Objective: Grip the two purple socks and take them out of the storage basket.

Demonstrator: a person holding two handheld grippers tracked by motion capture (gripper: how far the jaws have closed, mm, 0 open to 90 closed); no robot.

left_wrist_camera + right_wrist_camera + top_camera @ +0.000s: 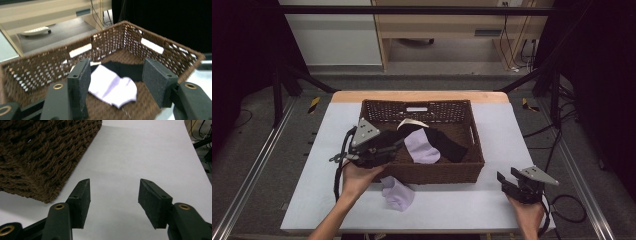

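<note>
A brown wicker basket [437,172] stands mid-table. Inside it lie a lilac sock [422,149] and a black sock [449,144], with a cream strip of cloth [412,123] behind them. Another lilac sock [398,194] lies on the white table cover just in front of the basket. My left gripper [399,145] hovers over the basket's front left corner, open and empty. In the left gripper view its jaws [116,75] frame the lilac sock [112,87] and the black sock [125,70] below. My right gripper [507,178] rests low at the table's front right, open with nothing between its jaws [113,195].
The basket's near corner [45,152] sits left of the right gripper, with bare white table cover [140,150] ahead of it. Metal rails run along both table sides. Wooden furniture [452,25] and cables stand beyond the far edge.
</note>
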